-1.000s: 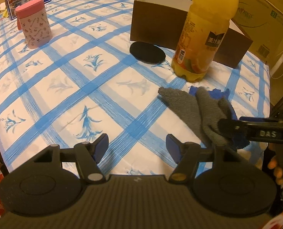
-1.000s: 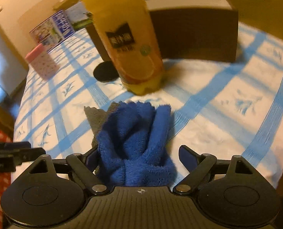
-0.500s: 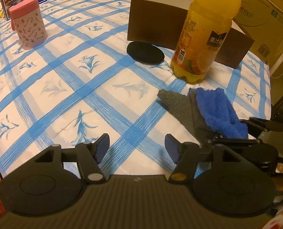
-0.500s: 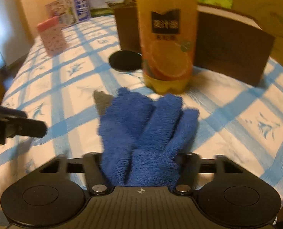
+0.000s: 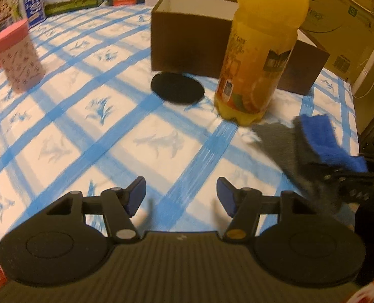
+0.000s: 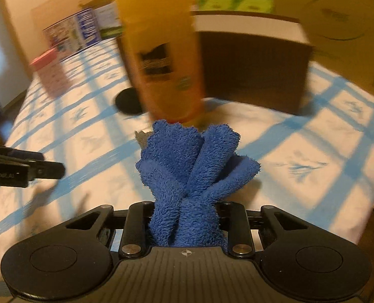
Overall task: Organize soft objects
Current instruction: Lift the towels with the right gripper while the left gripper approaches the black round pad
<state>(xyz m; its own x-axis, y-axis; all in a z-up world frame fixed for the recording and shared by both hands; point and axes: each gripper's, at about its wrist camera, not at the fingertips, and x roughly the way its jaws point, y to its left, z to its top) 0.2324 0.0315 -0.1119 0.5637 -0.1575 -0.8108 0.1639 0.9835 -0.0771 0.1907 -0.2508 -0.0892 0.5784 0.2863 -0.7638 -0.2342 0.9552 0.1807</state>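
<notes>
My right gripper (image 6: 185, 217) is shut on a fluffy blue cloth (image 6: 192, 166) and holds it above the checked tablecloth; a grey cloth (image 6: 142, 137) peeks out behind it. In the left wrist view the blue cloth (image 5: 323, 139) and the grey cloth (image 5: 280, 144) hang from the right gripper (image 5: 343, 174) at the right edge. My left gripper (image 5: 180, 197) is open and empty, low over the tablecloth. An open brown cardboard box (image 5: 197, 38) stands behind an orange juice bottle (image 5: 260, 50).
A black round pad (image 5: 176, 88) lies in front of the box. A pink patterned cup (image 5: 17, 55) stands at far left. Books and cartons line the table's back edge. The orange juice bottle (image 6: 161, 58) stands close ahead of the right gripper.
The right gripper closed on the blue cloth and lifted it, with the grey cloth, off the table. The left gripper stayed open and shifted slightly forward.
</notes>
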